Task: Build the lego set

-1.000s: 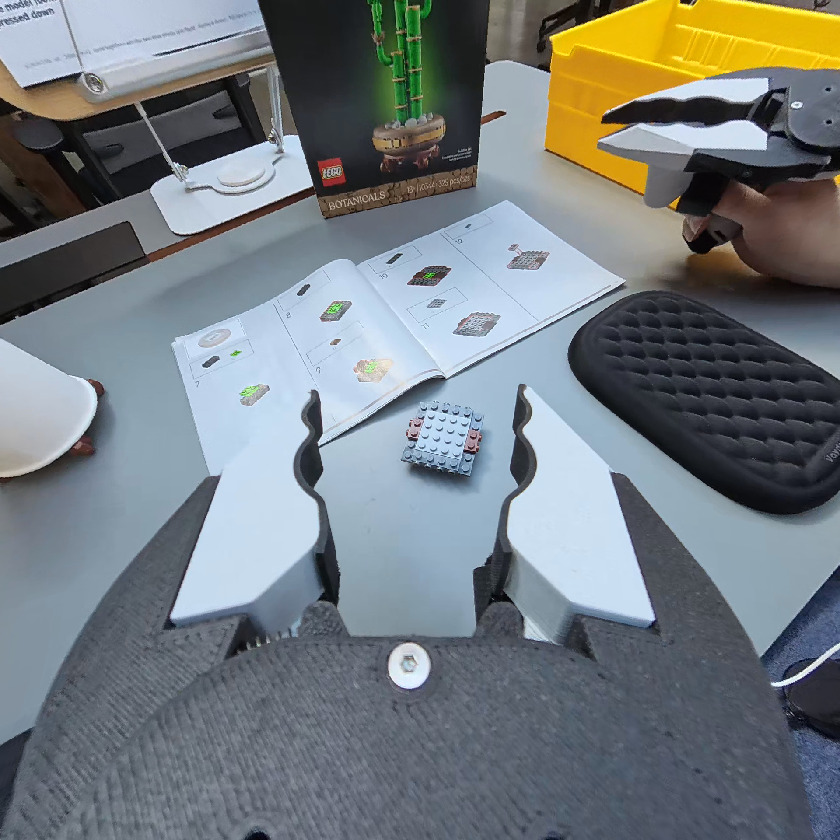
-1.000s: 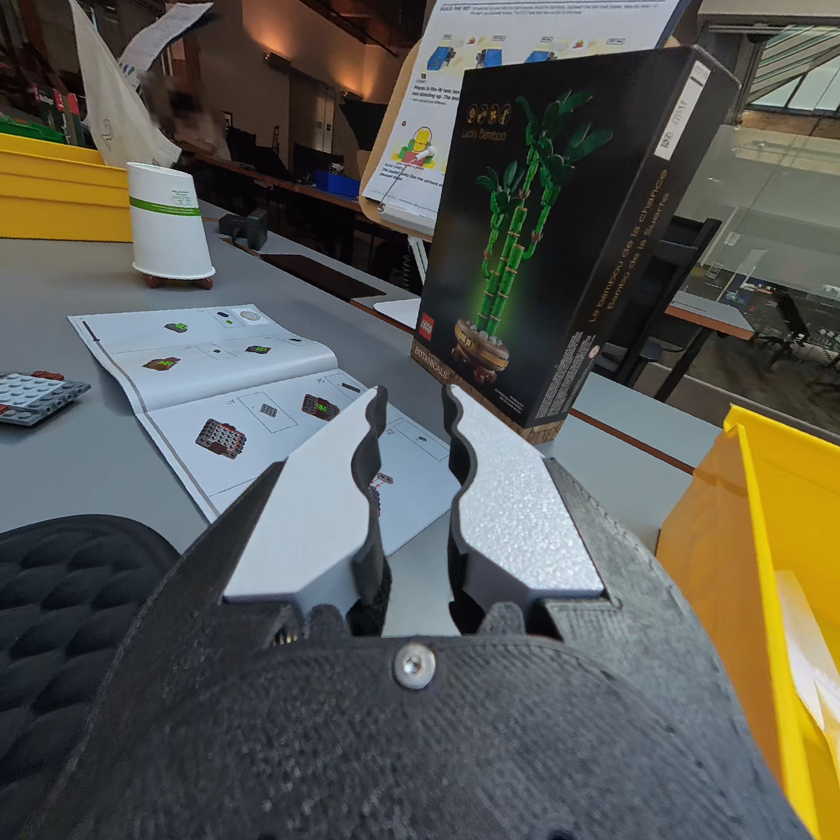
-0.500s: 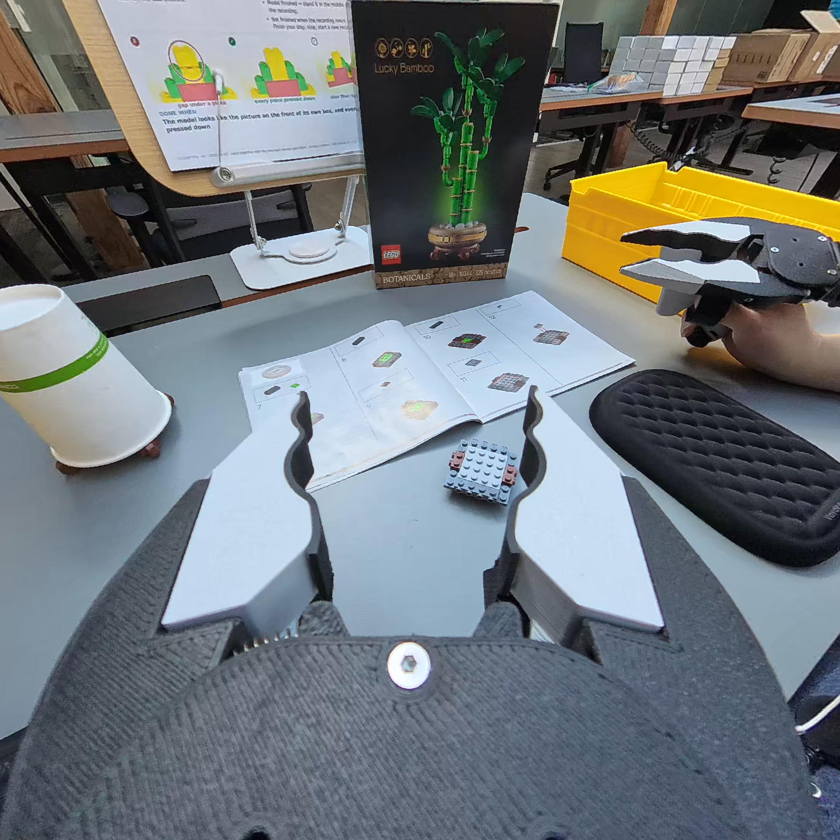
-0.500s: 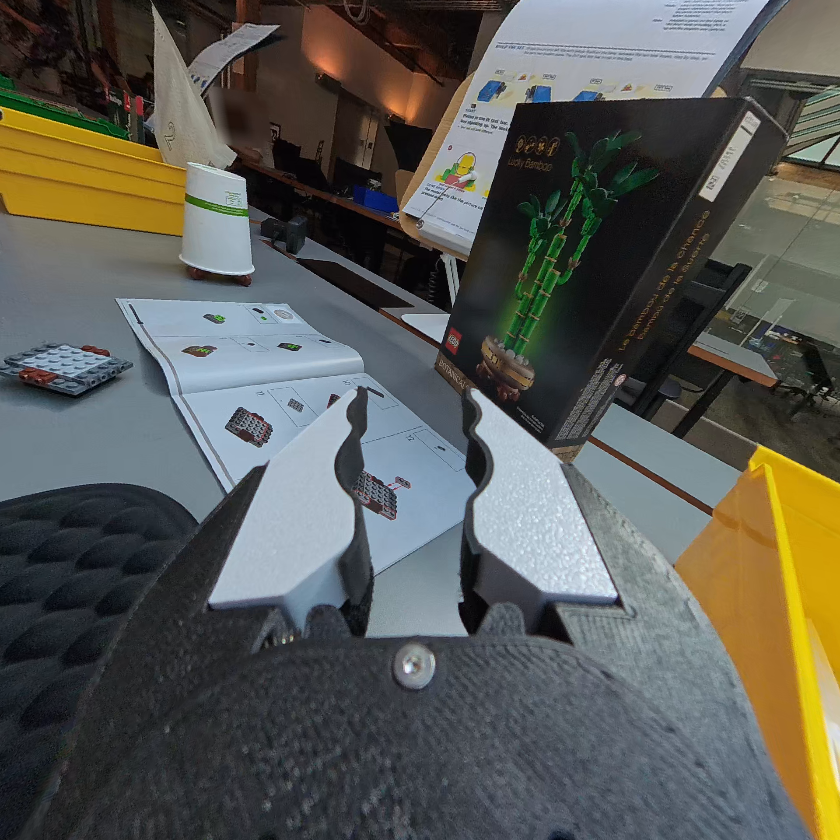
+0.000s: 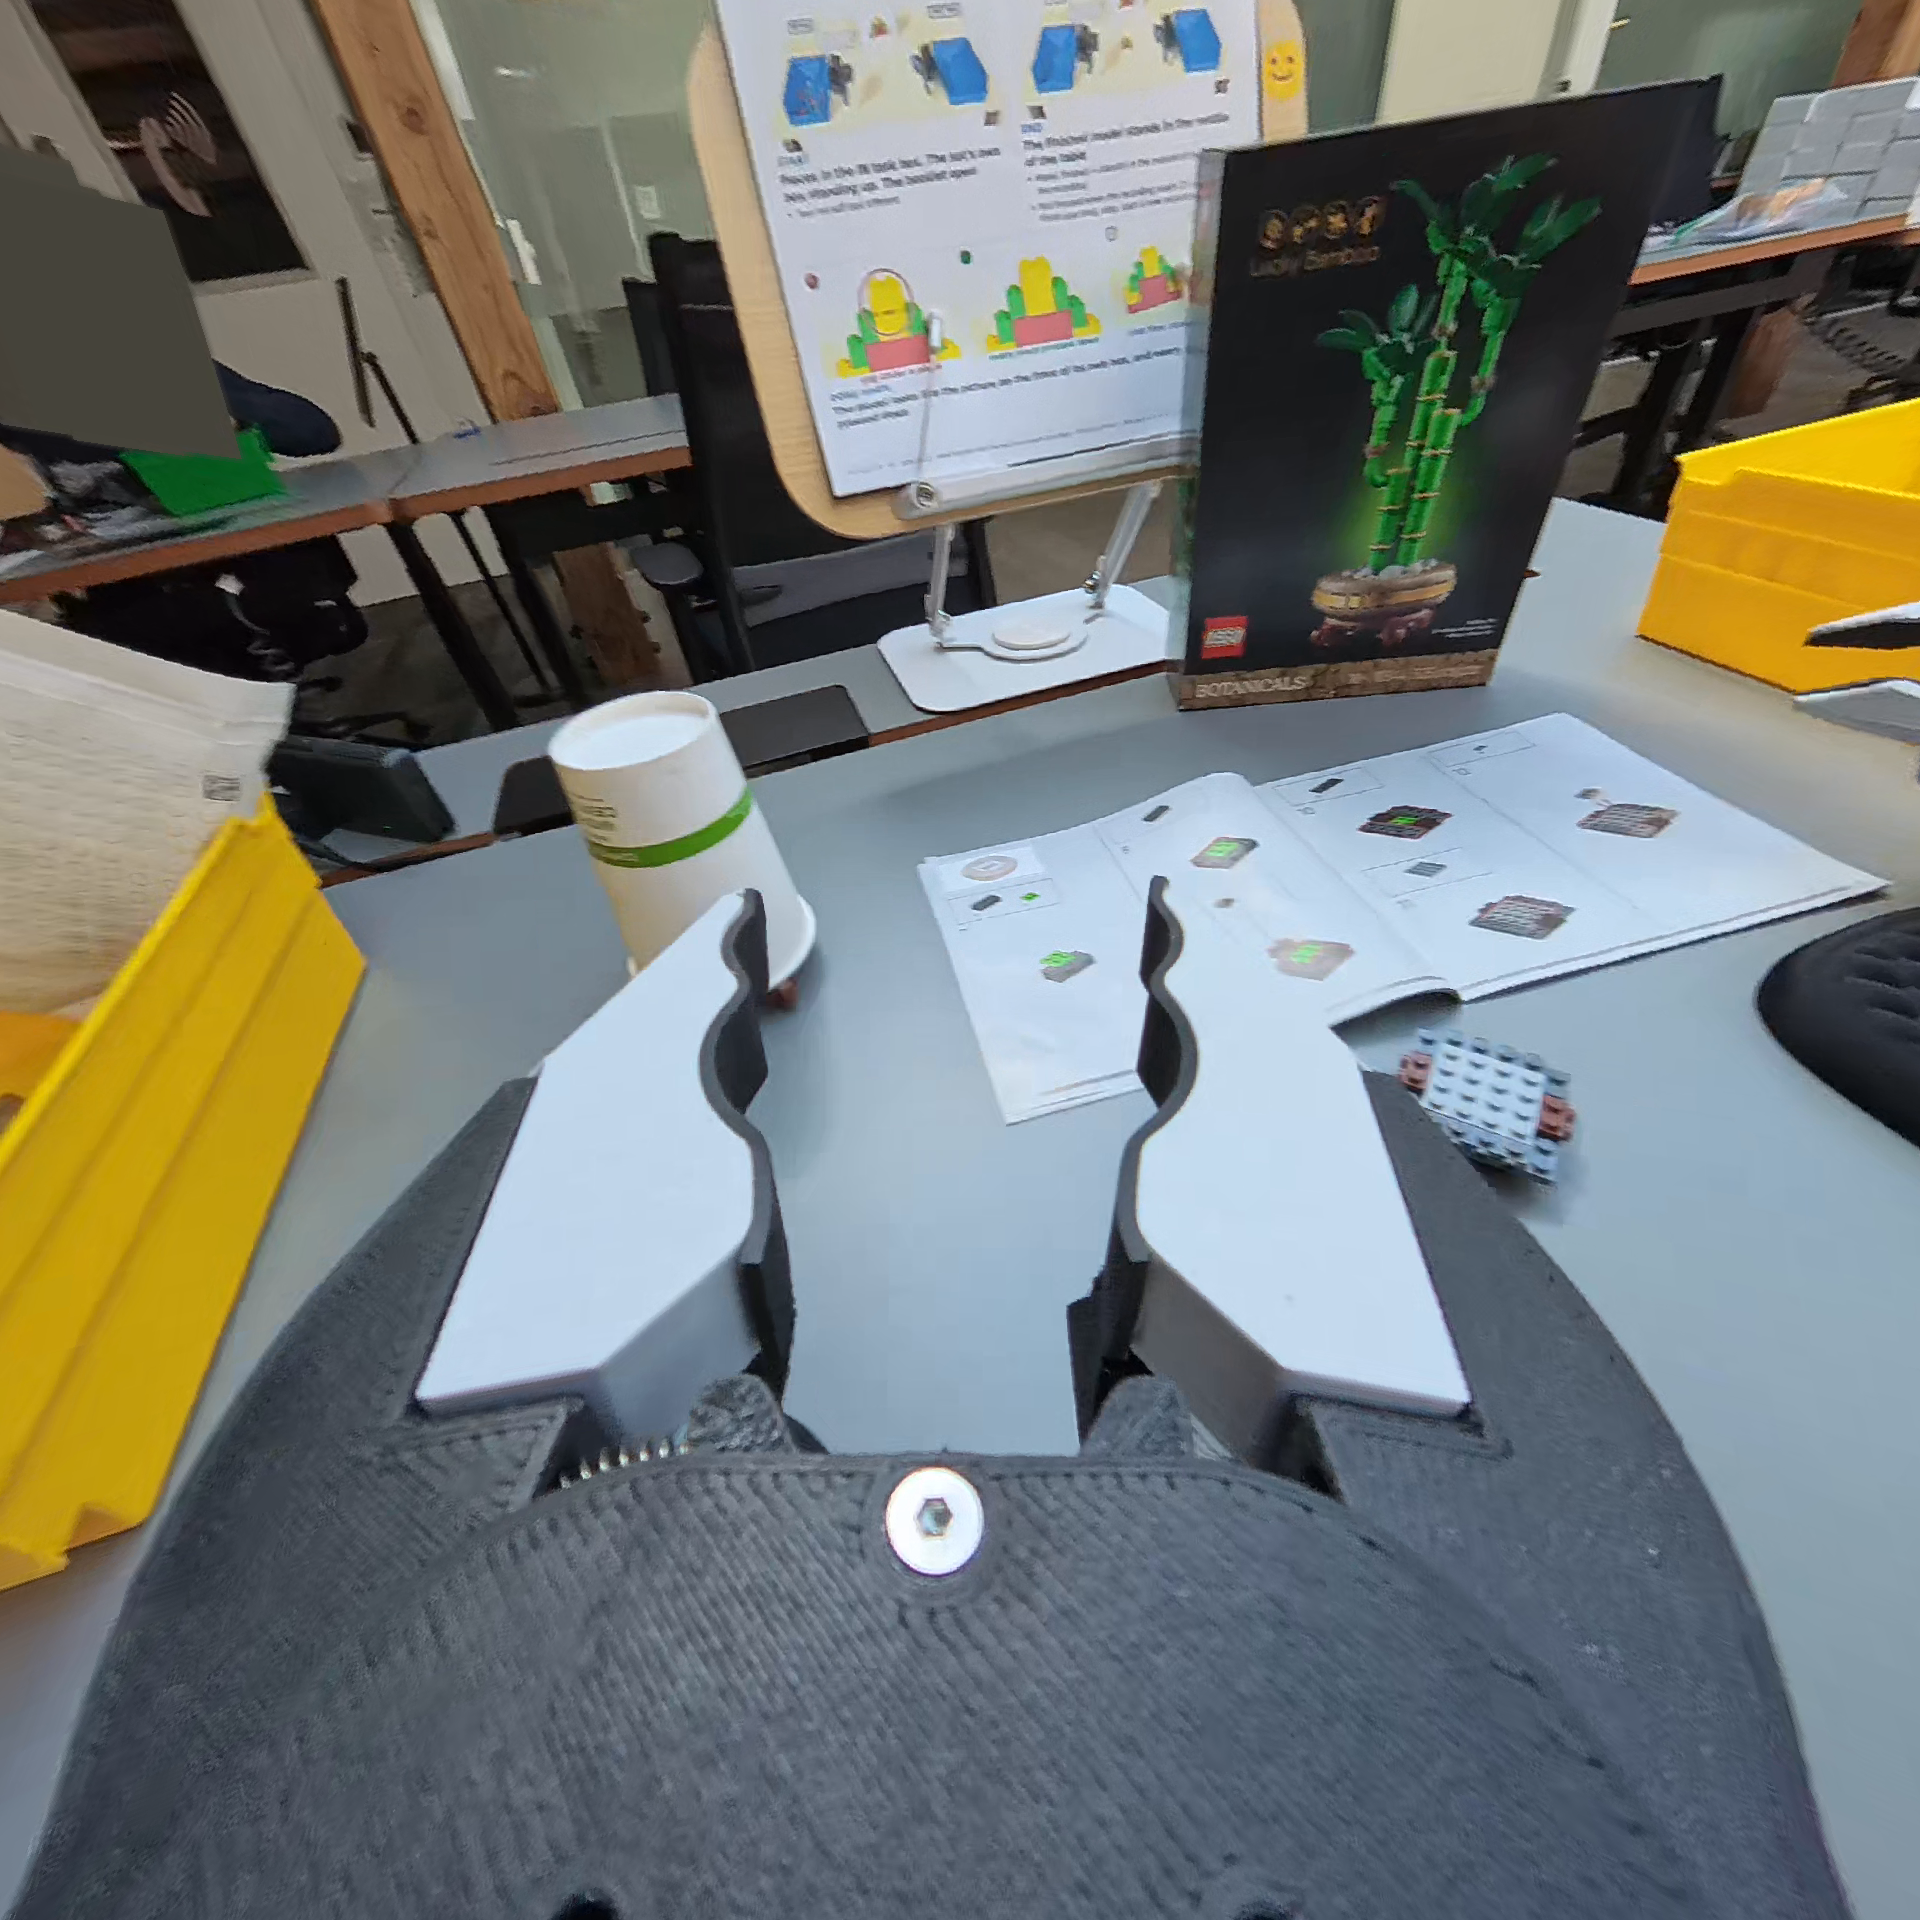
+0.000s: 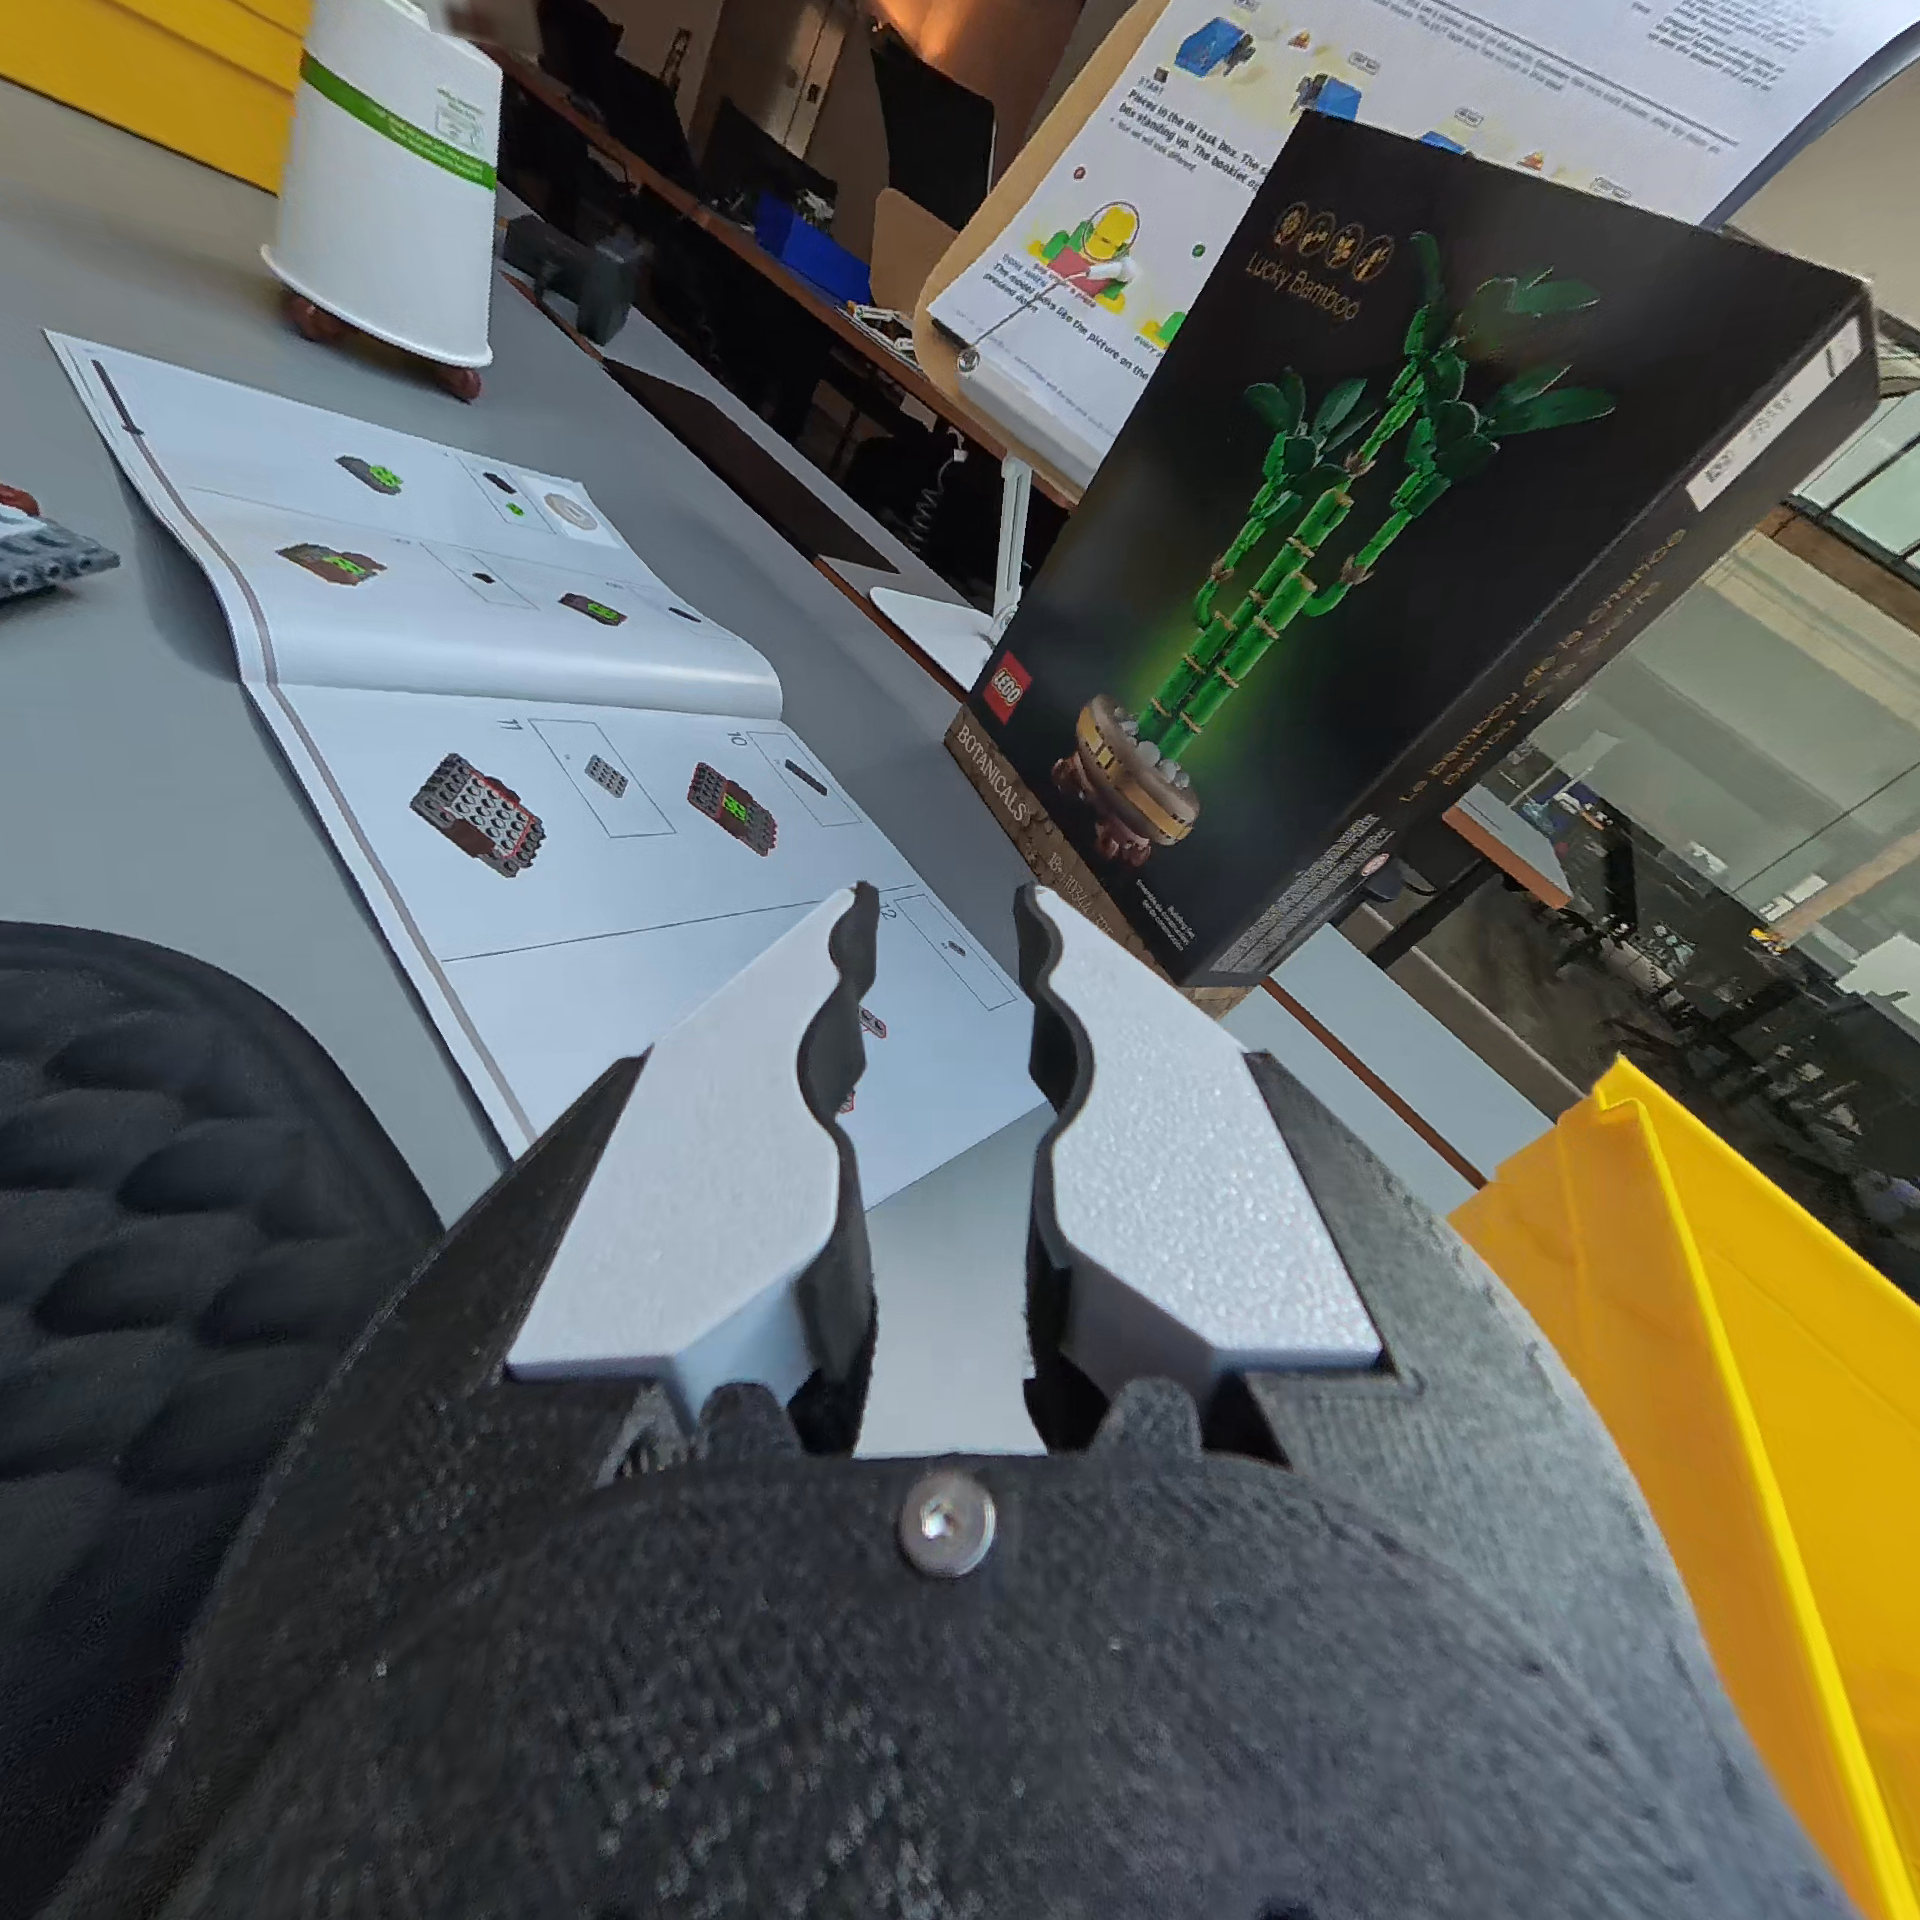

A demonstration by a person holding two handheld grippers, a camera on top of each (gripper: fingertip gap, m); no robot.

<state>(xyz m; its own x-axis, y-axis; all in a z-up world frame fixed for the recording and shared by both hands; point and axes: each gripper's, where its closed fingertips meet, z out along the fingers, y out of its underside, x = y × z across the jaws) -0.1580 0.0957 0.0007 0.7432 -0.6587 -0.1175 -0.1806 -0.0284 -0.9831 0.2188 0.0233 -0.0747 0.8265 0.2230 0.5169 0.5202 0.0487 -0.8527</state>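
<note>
The left gripper [image 5: 951, 904] hangs low over the grey worktop [image 5: 935, 1226], its fingers [image 5: 623, 1195] spread wide with nothing but bare surface between them. Just to the right of its right finger lies the lego build [image 5: 1488, 1103], a small grey studded plate with reddish-brown pieces at its sides, resting flat on the worktop close to the near edge of the open instruction booklet [image 5: 1382, 883]. A yellow bin [image 5: 156, 1143] sits at the left, holding a white padded bag [image 5: 104, 821]. Beyond the left finger stands an upside-down white paper cup [image 5: 675, 821] with a green band, small brown pieces peeking out at its rim.

The right gripper [image 6: 945, 904] is tilted, its fingers [image 6: 1174, 1195] parted by a narrow gap and holding nothing, their tips over the booklet's near corner [image 6: 582, 790]. A black quilted pad [image 6: 156, 1195] lies to its left and a second yellow bin [image 6: 1745, 1403] to its right. In this view only the edge of the lego build [image 6: 42, 556] shows at the far left.

Farther back, the black set box [image 5: 1403, 416] showing a green bamboo model stands upright behind the booklet. Beside it, a white stand [image 5: 1018, 634] props up a printed instruction sheet [image 5: 987, 260]. Other desks and chairs fill the room behind.
</note>
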